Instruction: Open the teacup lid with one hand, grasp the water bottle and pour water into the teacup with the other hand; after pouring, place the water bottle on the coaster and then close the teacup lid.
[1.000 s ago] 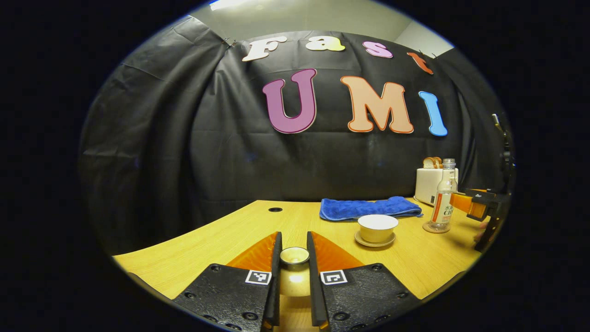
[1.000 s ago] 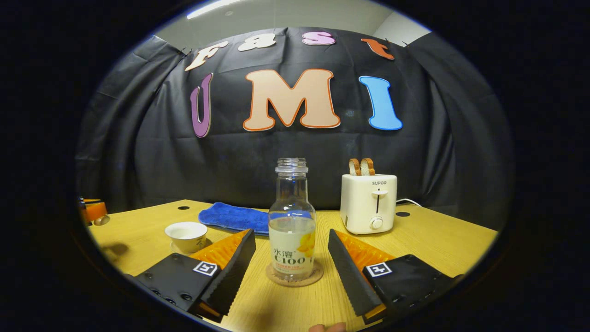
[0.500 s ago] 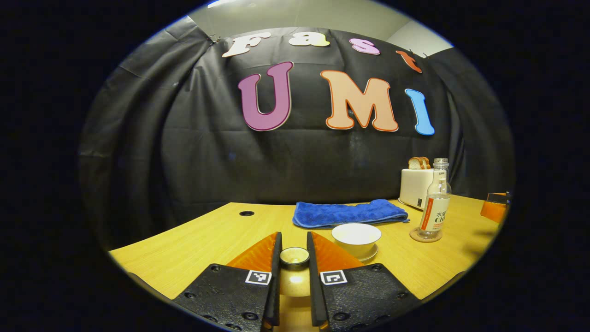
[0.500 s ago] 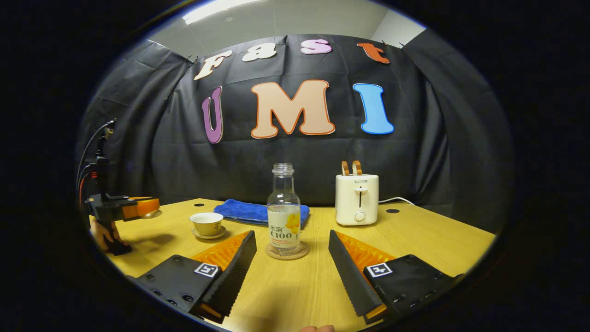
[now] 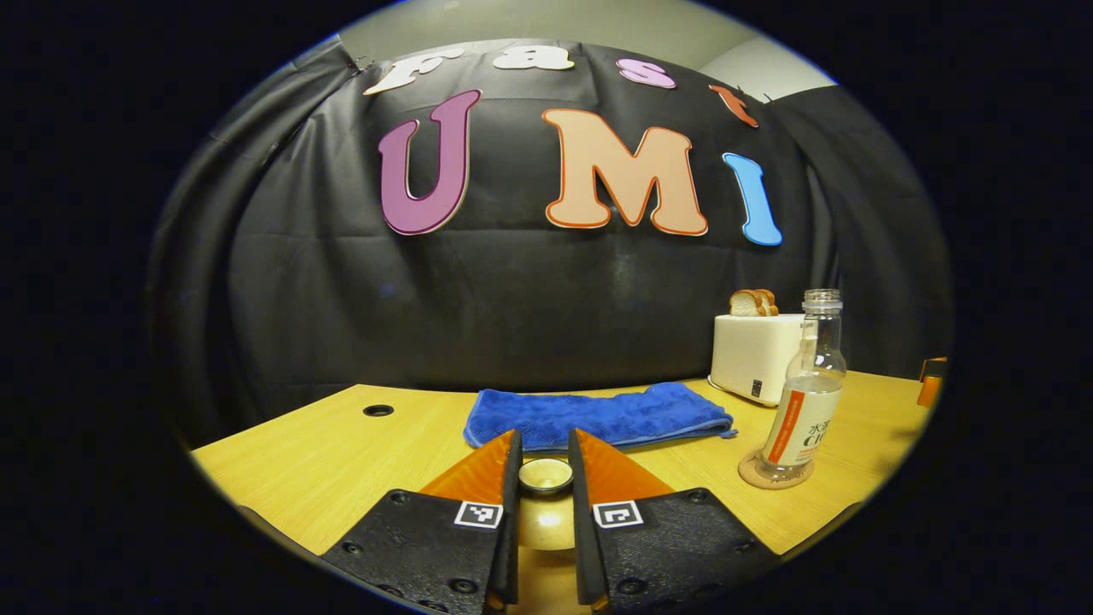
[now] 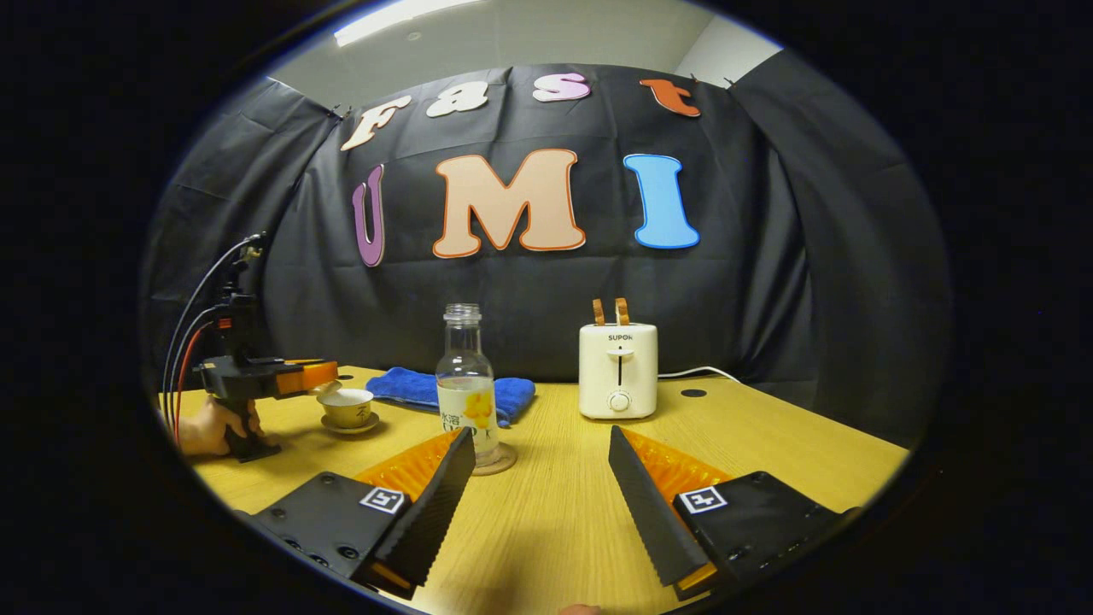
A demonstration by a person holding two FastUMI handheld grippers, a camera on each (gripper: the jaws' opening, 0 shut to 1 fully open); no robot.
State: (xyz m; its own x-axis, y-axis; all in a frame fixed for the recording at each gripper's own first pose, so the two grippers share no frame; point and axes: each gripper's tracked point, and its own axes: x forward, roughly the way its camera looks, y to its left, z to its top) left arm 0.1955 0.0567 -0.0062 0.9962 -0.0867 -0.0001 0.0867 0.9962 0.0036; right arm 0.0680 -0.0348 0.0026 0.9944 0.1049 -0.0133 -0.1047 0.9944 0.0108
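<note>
- Tabletop (image 6: 555,512): light wood, running back to the black cloth wall
- Towel (image 5: 598,416): blue, folded, lying along the back edge
- Toaster (image 6: 618,371): white, two slices of bread standing in its slots, near the back edge beside the towel
- Left gripper (image 5: 544,465): fingers pressed in on the lid (image 5: 546,475), which they pinch by its knob; in the right gripper view it hangs just above the cup, a hand (image 6: 205,425) holding its grip
- Right gripper (image 6: 538,478): fingers spread wide, nothing between them, low over the front edge
- Bottle (image 6: 465,389): clear, uncapped, part full, upright on the coaster (image 6: 499,461), in front of the towel
- Cup (image 6: 346,407): uncovered, on its saucer, toward the left edge
</note>
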